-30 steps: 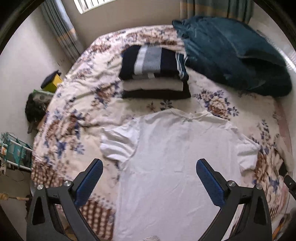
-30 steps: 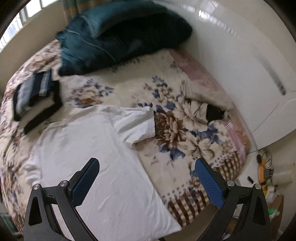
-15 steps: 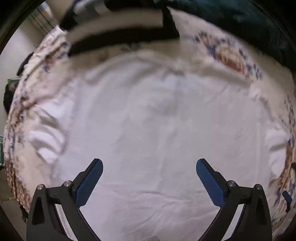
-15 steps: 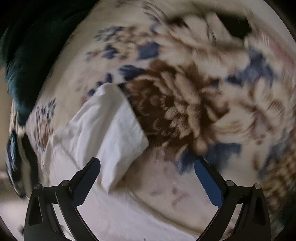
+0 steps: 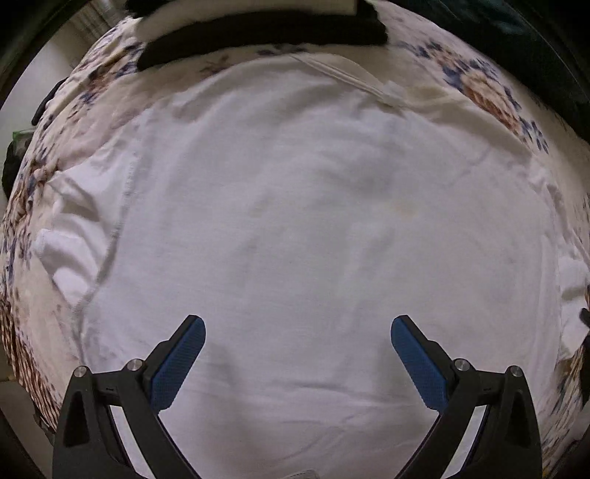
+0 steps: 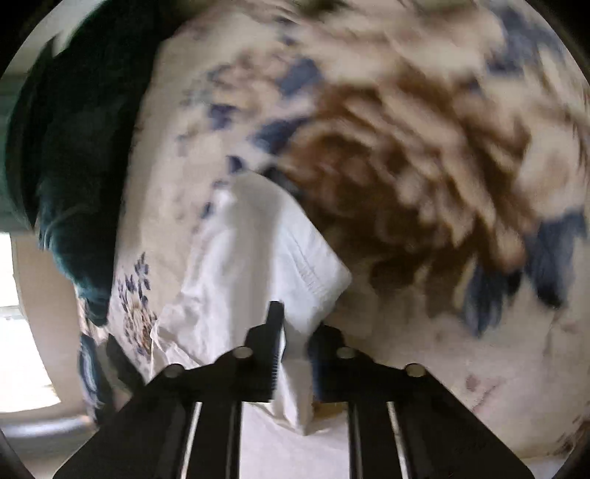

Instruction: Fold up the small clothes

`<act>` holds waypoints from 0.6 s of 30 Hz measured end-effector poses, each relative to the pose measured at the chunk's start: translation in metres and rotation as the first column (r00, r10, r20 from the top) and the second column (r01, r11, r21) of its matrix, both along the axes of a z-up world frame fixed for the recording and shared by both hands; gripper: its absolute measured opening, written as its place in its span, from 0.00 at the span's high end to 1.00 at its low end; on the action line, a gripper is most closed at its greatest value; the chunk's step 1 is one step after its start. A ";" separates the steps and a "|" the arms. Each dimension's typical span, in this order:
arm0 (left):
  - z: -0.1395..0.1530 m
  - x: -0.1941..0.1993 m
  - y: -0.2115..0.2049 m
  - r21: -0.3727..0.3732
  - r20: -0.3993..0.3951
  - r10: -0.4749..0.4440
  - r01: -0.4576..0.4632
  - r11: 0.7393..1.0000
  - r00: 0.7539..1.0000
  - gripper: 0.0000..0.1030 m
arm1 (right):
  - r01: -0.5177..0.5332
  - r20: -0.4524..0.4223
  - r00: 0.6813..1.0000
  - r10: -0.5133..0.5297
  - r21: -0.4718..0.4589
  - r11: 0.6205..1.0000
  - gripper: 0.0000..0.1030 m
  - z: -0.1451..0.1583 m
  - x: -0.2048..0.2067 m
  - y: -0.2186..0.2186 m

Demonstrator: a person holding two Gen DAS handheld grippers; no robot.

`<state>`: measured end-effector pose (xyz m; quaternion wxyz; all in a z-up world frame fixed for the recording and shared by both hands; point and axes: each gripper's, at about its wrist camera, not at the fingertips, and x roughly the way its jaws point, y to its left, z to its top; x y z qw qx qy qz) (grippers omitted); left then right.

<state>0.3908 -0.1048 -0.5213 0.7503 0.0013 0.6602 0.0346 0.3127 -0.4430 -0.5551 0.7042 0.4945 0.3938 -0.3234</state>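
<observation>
A white T-shirt [image 5: 295, 228] lies spread flat on the floral bedspread [image 5: 40, 154], collar at the far side. My left gripper [image 5: 297, 342] hovers low over the shirt's middle, jaws wide open and empty. In the right wrist view my right gripper [image 6: 297, 331] is shut on the shirt's right sleeve [image 6: 265, 250], which bunches between the fingers. The left sleeve [image 5: 70, 235] lies rumpled at the left edge.
A stack of folded clothes [image 5: 258, 29] sits on the bed beyond the collar. A dark teal blanket [image 6: 77, 140] is heaped at the head of the bed. The bedspread's brown flower pattern [image 6: 424, 177] fills the right view.
Both grippers dropped close to the shirt. The left stayed open over the shirt's body. The right moved onto the right sleeve and closed on it.
</observation>
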 end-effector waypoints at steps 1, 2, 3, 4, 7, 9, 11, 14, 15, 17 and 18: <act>0.006 -0.002 0.010 -0.002 0.010 0.014 -0.014 1.000 1.000 0.00 | -0.095 -0.014 0.995 0.094 -0.099 0.991 0.91 0.017 0.018 0.018; 0.010 -0.002 0.017 0.000 0.018 0.025 -0.025 1.000 1.000 0.00 | -0.176 -0.041 0.984 0.171 -0.172 0.969 0.91 0.027 0.032 0.035; 0.016 -0.004 0.027 0.003 0.028 0.039 -0.039 0.999 0.999 0.00 | -0.287 -0.086 0.958 0.274 -0.259 0.922 0.91 0.038 0.049 0.060; 0.021 -0.007 0.037 0.005 0.036 0.051 -0.052 0.999 0.998 0.00 | -0.371 -0.122 0.929 0.350 -0.318 0.872 0.91 0.044 0.061 0.083; 0.035 -0.019 0.071 0.022 0.052 0.091 -0.092 0.995 0.995 0.00 | -0.658 -0.309 0.747 0.588 -0.470 0.589 0.93 0.044 0.093 0.178; 0.041 -0.028 0.091 0.037 0.060 0.108 -0.110 0.993 0.992 0.00 | -0.784 -0.437 0.592 0.677 -0.506 0.359 0.94 0.026 0.096 0.245; 0.043 -0.039 0.107 0.058 0.067 0.120 -0.124 0.991 0.991 0.00 | -0.836 -0.512 0.483 0.710 -0.509 0.202 0.95 0.009 0.086 0.289; 0.041 -0.057 0.124 0.086 0.061 0.132 -0.137 0.987 0.989 0.00 | -0.872 -0.578 0.376 0.724 -0.485 0.067 0.96 -0.014 0.069 0.329; 0.037 -0.058 0.128 0.089 0.057 0.136 -0.141 0.986 0.989 0.00 | -0.878 -0.585 0.361 0.726 -0.476 0.053 0.96 -0.018 0.064 0.334; 0.035 -0.065 0.136 0.092 0.048 0.146 -0.150 0.984 0.988 0.00 | -0.896 -0.618 0.322 0.718 -0.445 0.019 0.96 -0.027 0.054 0.346; 0.031 -0.062 0.136 0.091 0.048 0.148 -0.152 0.984 0.988 0.00 | -0.908 -0.634 0.298 0.714 -0.418 0.008 0.96 -0.032 0.052 0.344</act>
